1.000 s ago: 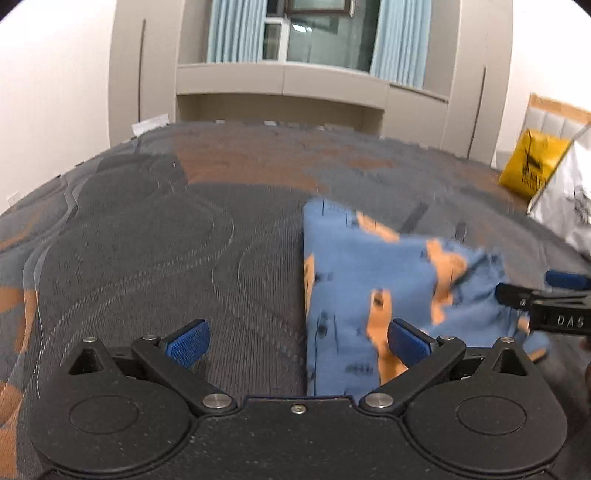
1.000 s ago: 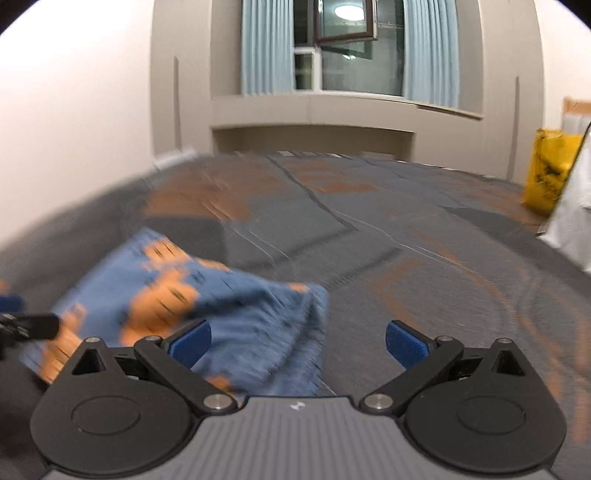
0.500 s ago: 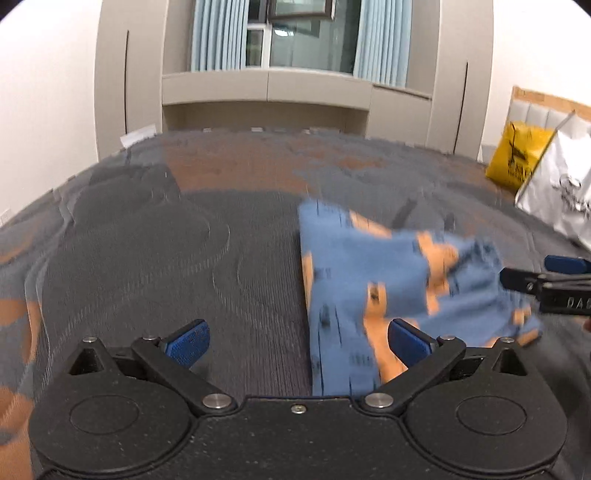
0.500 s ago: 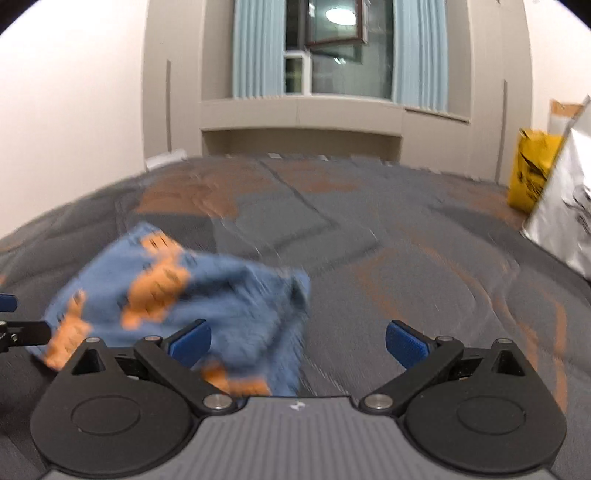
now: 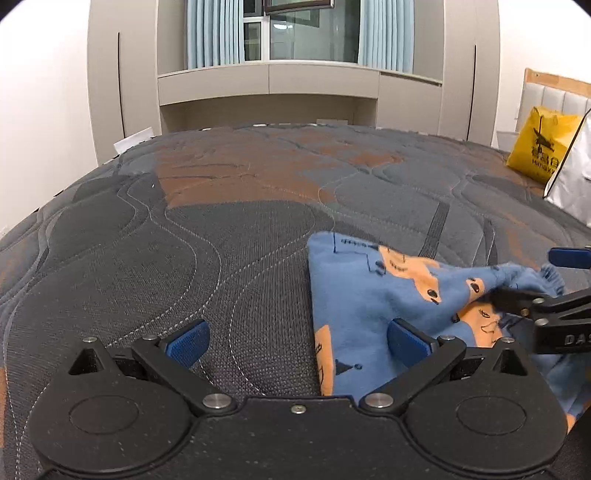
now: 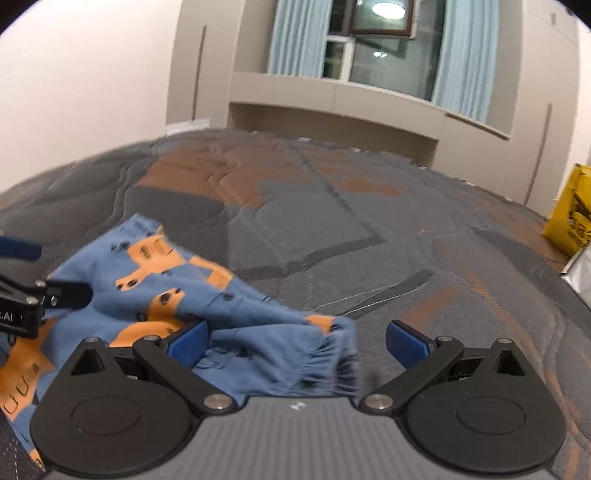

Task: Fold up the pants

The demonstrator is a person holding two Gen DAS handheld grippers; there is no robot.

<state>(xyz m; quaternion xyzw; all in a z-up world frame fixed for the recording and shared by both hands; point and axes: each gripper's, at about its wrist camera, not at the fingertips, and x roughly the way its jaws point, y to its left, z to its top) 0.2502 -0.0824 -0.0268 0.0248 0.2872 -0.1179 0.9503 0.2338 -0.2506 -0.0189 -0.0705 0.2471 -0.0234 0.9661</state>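
Partly cut off, the blue pants with orange figures run under both tool bodies, so their near edge is hidden in either view; in the right wrist view the gathered hem is smeared by blur. The pants lie on the quilted grey and rust bed cover, bunched rather than flat. Over them the left gripper stands with its jaws spread wide and holding nothing, its right pad above the cloth and its left pad above bare cover. The right gripper is likewise spread wide; whether its left pad touches the cloth I cannot tell. Beyond the pants, past the far edge of the cover, stand beige cabinets below a curtained window. Right of the pants sits a yellow bag.
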